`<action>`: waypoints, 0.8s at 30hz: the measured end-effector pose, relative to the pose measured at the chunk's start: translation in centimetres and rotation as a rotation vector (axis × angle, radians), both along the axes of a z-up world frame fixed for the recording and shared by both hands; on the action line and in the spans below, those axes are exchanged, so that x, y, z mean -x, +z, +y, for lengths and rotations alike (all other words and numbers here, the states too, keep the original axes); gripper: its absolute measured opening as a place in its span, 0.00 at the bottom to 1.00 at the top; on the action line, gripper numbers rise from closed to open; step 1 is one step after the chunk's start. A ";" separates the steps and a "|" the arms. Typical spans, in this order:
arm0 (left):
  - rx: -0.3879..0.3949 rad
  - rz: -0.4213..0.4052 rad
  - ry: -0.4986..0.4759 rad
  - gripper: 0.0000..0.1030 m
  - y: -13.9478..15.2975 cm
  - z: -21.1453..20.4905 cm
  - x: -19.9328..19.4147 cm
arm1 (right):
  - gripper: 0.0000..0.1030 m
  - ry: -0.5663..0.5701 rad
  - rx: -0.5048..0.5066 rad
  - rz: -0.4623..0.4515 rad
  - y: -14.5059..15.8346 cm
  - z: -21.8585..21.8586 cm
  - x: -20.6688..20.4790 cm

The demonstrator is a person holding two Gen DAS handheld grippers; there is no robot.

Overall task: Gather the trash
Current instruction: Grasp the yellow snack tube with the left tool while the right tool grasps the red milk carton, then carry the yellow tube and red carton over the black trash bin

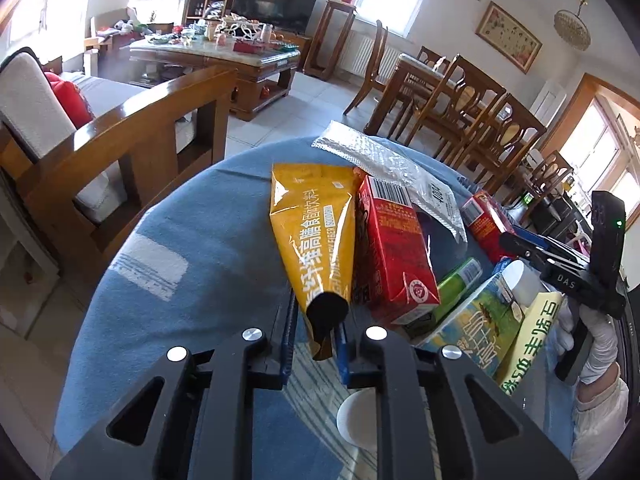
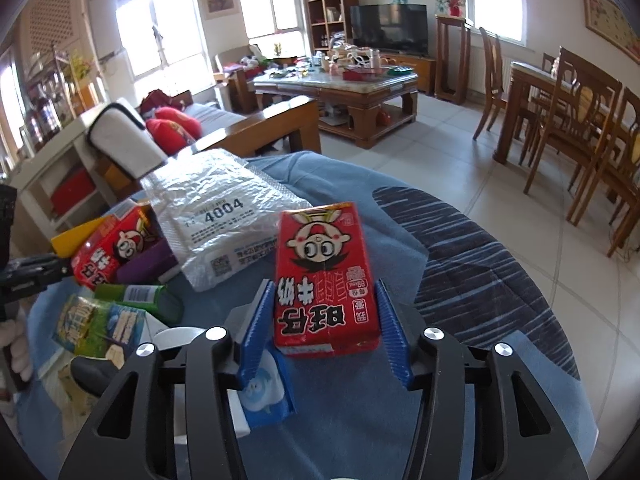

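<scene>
Sunlit living-room furniture rings a round table under a blue cloth (image 1: 192,240) strewn with packaging. The left gripper (image 1: 314,338) is clamped on the dark, narrow end of a yellow pouch (image 1: 316,236), whose long axis runs straight away from the fingers across the cloth. The right gripper (image 2: 324,320) has its blue pads apart, bracketing a small red milk carton (image 2: 326,276) that lies lengthwise between them; contact looks absent, though the near edge is hard to judge. A silver bubble mailer (image 2: 224,216) lies just beyond, with more cartons crowded to its left.
</scene>
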State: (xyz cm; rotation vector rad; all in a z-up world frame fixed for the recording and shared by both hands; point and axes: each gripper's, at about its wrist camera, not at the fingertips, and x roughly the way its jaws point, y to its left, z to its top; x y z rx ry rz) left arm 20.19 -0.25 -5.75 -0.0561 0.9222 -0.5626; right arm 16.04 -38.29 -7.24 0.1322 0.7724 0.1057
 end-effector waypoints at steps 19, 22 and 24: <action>0.145 -0.137 0.015 0.11 5.1 3.6 8.2 | 0.49 -0.004 -0.311 -0.159 5.6 -1.6 13.7; 0.188 -0.152 -0.018 0.11 6.0 2.9 10.5 | 0.49 -0.003 -0.314 -0.170 6.3 -1.3 17.0; 0.202 -0.162 -0.044 0.11 6.4 2.2 11.7 | 0.49 -0.004 -0.300 -0.178 6.9 -1.2 19.0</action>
